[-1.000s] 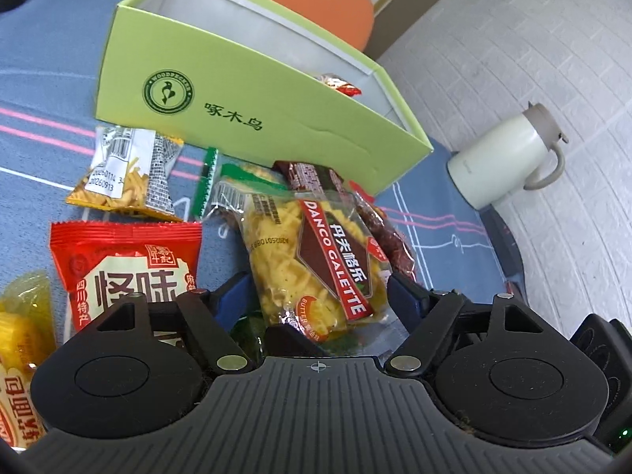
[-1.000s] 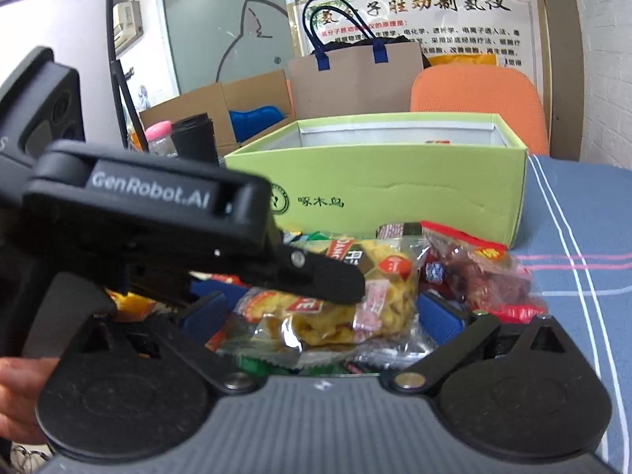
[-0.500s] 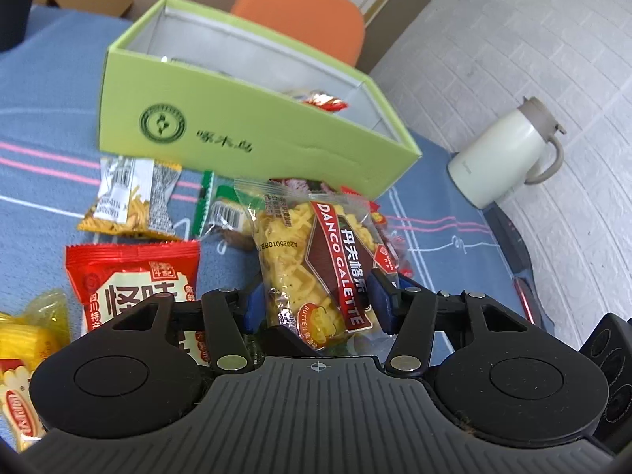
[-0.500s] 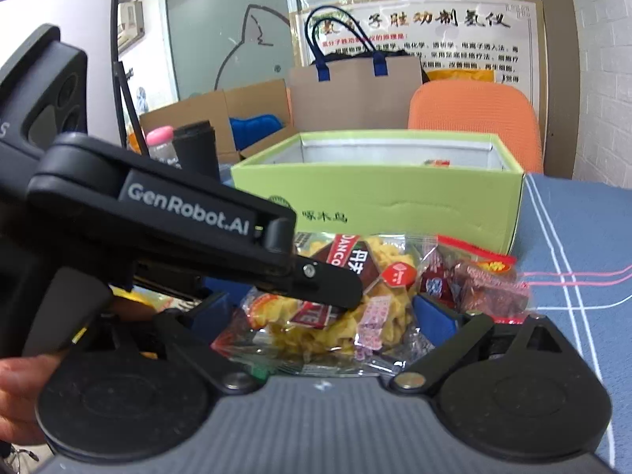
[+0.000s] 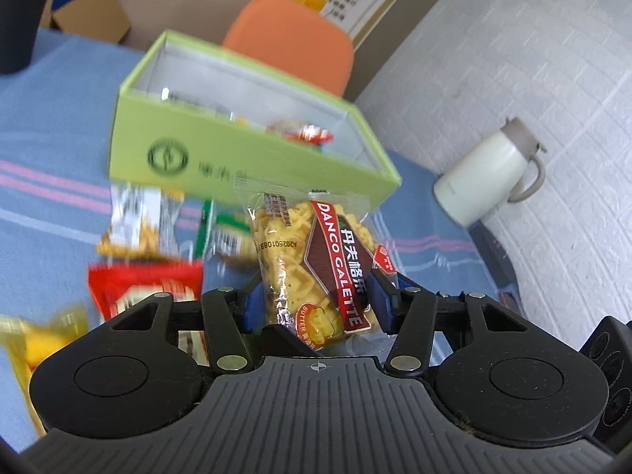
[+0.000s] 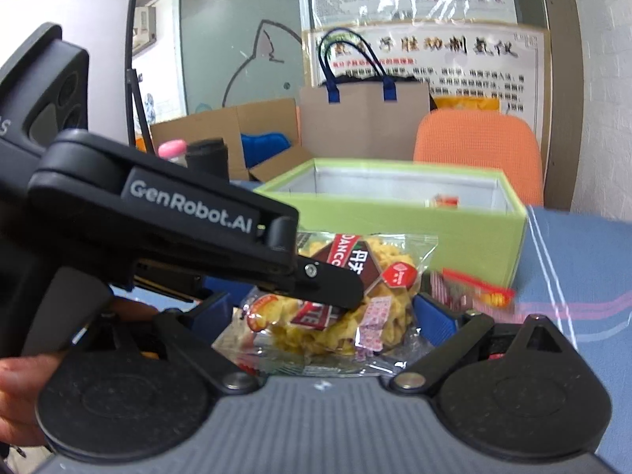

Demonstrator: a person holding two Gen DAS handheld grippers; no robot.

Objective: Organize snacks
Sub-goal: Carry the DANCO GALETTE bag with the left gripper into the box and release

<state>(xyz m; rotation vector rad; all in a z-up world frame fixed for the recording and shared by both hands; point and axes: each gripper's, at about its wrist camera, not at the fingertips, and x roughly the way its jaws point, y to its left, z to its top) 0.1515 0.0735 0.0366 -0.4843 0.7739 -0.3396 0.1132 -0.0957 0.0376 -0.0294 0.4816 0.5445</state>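
The clear, glossy plastic wrapper of the yellow galette packet (image 5: 312,260) crinkles and glints. The lime-green cardboard box (image 5: 221,158) looks matt and smooth, the blue striped cloth on the tabletop (image 5: 51,126) soft and dull, and the cream jug (image 5: 480,181) satin-smooth.

Table (image 5: 59,126) under blue cloth with pink and white stripes. Open green box (image 5: 221,162) on it, far side. Before box, loose snack packets flat on cloth: silver-yellow packet (image 5: 138,221), green-edged packet (image 5: 221,233), red packet (image 5: 146,288), yellow packet (image 5: 35,339) at near left. White jug (image 5: 486,181) at right edge. Black cup (image 5: 19,19) at far left corner.
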